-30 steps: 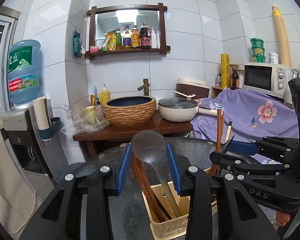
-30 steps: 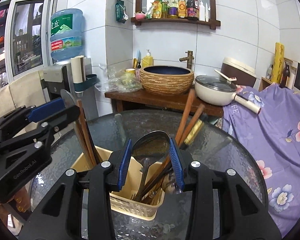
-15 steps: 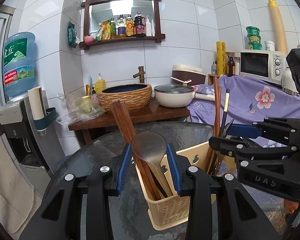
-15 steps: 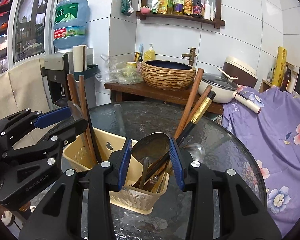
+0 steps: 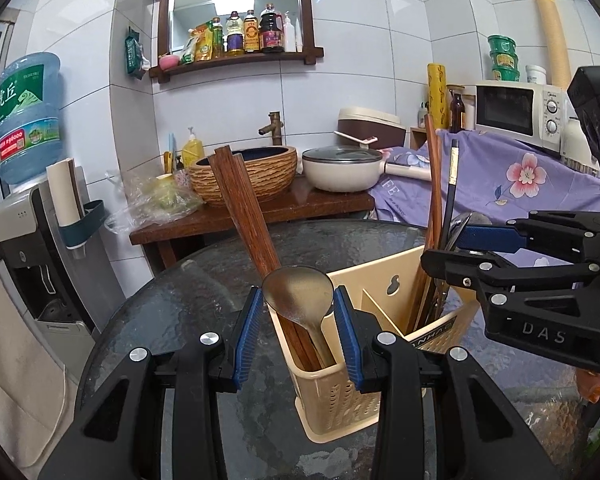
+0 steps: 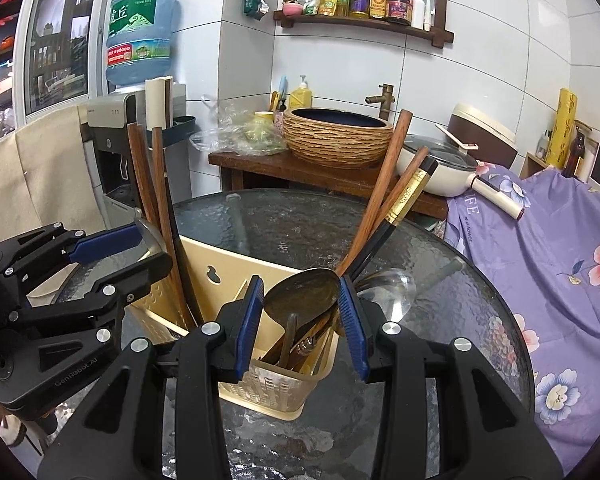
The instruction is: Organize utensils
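Spoons, one to each gripper: the left gripper [image 5: 298, 322] clamps the bowl of a metal spoon [image 5: 298, 296] between its blue pads, and the handle runs down into the near-left compartment of a cream plastic utensil holder [image 5: 384, 284]. Two wooden chopsticks [image 5: 244, 216] stand in that same compartment, leaning back to the left just behind the spoon. The right gripper [image 6: 302, 316] likewise grips a second spoon [image 6: 302, 294] by its bowl, handle down in the holder's [image 6: 220, 260] right-end compartment. Crowded beside it are more wooden chopsticks [image 6: 384, 188], a black chopstick with a gold band [image 6: 404, 204] and another spoon [image 6: 396, 292], all tilted right. The holder sits on a round dark glass table [image 6: 440, 264], with a purple flowered cloth [image 6: 548, 232] beyond its right edge.
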The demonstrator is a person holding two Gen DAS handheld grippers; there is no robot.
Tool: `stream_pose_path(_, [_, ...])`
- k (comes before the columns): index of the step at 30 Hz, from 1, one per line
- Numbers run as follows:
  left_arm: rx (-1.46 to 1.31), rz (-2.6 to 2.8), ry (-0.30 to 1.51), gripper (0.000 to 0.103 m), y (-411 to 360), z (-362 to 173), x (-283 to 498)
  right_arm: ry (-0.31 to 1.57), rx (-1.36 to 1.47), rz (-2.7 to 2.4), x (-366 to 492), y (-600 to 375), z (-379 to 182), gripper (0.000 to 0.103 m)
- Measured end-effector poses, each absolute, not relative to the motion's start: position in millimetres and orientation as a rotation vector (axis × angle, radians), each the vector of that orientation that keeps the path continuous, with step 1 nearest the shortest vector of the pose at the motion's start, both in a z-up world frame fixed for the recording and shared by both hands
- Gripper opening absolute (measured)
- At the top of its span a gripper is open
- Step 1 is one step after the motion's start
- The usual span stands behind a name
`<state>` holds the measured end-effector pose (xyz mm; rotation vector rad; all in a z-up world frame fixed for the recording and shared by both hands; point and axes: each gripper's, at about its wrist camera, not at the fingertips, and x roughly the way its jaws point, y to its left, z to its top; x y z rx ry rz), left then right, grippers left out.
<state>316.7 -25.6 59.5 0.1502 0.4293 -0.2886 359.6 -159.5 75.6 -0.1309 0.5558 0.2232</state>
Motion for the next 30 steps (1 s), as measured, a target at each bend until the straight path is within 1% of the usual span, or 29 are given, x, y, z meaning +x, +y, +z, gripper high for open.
stream_pose_path(4, [0.146,-0.297,0.441,0.036,-24.6,56.2,317.7,0.551,-0.136,0.221,358.4,-159.1,75.6,0.039])
stream_pose_path(7, [0.150,-0.294,0.432,0.036,-24.8,57.8,314.9,0.533,-0.142,0.220,355.5,-159.1,78.4,0.041])
stream_pose_path(9, [0.156,-0.295,0.426,0.036,-25.2,59.4,312.9,0.526,-0.130,0.226,353.4,-161.0,81.2,0.049])
stream_pose_path(12, [0.156,-0.300,0.418,0.037,-23.8,61.9,308.7,0.505,-0.112,0.228,349.0,-164.9,87.7,0.052])
stream_pose_path(14, [0.148,-0.297,0.410,0.041,-22.0,63.9,304.8,0.494,-0.099,0.230,345.1,-167.8,92.0,0.052])
stream_pose_path(16, [0.135,-0.294,0.398,0.049,-18.1,66.7,300.3,0.485,-0.090,0.233,341.5,-170.9,95.6,0.054])
stream_pose_path(18, [0.121,-0.291,0.385,0.054,-13.4,69.7,294.4,0.473,-0.077,0.235,336.4,-174.9,98.7,0.060])
stream_pose_path(20, [0.111,-0.290,0.375,0.057,-9.7,72.2,288.6,0.461,-0.067,0.237,330.5,-177.6,101.0,0.064])
stream_pose_path(21, [0.109,-0.289,0.373,0.060,-8.4,73.2,285.4,0.456,-0.064,0.236,328.0,-178.6,101.9,0.068])
stream_pose_path(23, [0.103,-0.281,0.364,0.068,-5.4,74.6,279.6,0.442,-0.061,0.234,321.1,-179.6,102.7,0.076])
stream_pose_path(25, [0.093,-0.272,0.349,0.085,-2.2,75.1,271.9,0.428,-0.063,0.233,313.0,-179.3,102.1,0.081])
stream_pose_path(26, [0.089,-0.272,0.339,0.087,-1.0,75.0,267.2,0.423,-0.062,0.233,310.1,-179.1,101.7,0.085])
stream_pose_path(27, [0.089,-0.272,0.331,0.091,-0.4,74.6,263.8,0.416,-0.063,0.234,305.8,-178.7,100.7,0.087])
stream_pose_path(28, [0.091,-0.270,0.319,0.094,0.3,74.1,257.4,0.411,-0.066,0.236,300.9,-177.8,99.8,0.087])
stream_pose_path(30, [0.096,-0.265,0.301,0.097,0.1,73.5,248.9,0.398,-0.075,0.239,289.4,-176.2,97.1,0.087])
